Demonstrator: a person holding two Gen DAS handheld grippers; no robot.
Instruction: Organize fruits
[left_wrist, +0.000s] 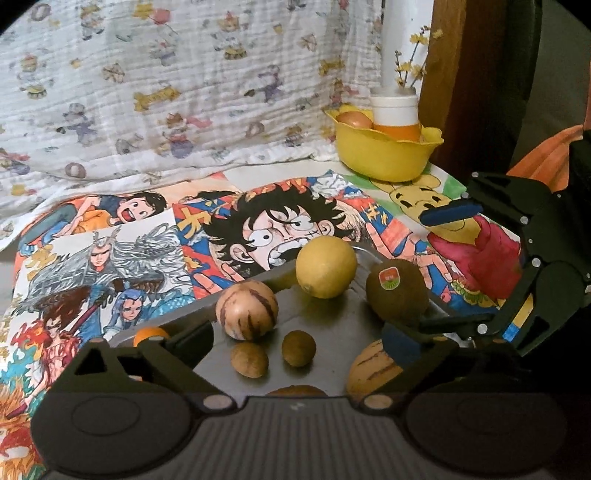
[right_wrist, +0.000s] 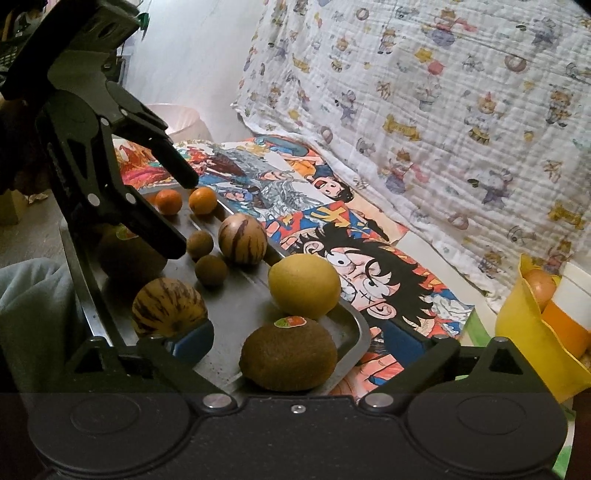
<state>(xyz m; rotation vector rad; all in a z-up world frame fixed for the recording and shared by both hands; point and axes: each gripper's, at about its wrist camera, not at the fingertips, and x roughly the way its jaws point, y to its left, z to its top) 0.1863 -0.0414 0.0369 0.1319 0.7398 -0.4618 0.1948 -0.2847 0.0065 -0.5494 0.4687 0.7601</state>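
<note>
Metal tray (right_wrist: 354, 332) sits on a counter covered w/ cartoon drawings (left_wrist: 122, 258); fruits are spread over the tray.

Left tool (left_wrist: 295, 332) is released, jaws spread wide, nothing between the pads. It hangs over the tray's near edge in the left wrist view. In the right wrist view the same tool shows at the tray's far-left side (right_wrist: 181, 218), one finger above the oranges, the other just beside a kiwi.

Right tool (right_wrist: 306, 343) is also released, jaws wide apart, no pad pressing on fruit. A kiwi w/ sticker (right_wrist: 288, 354) lies between its fingers at the tray's near corner, not gripped. The striped melon (right_wrist: 168, 308) is just beside its left pad; can't tell if they touch.

On the tray:
- lemon (right_wrist: 304, 286) near the tray's right edge, close behind the stickered kiwi
- 2nd striped melon (right_wrist: 242, 239) mid-tray, by the far edge
- 2 small brown round fruits (right_wrist: 207, 258) just beside that melon, close together
- 2 oranges (right_wrist: 186, 201) at the far corner, side by side
- 2nd kiwi (right_wrist: 129, 254) at the left edge, partly hidden by the left tool

Yellow bowl (left_wrist: 384, 158) stands off the tray at the counter's far corner, holding an egg-like item and an orange-and-white container. Patterned cloth (left_wrist: 184, 85) hangs behind the counter.
</note>
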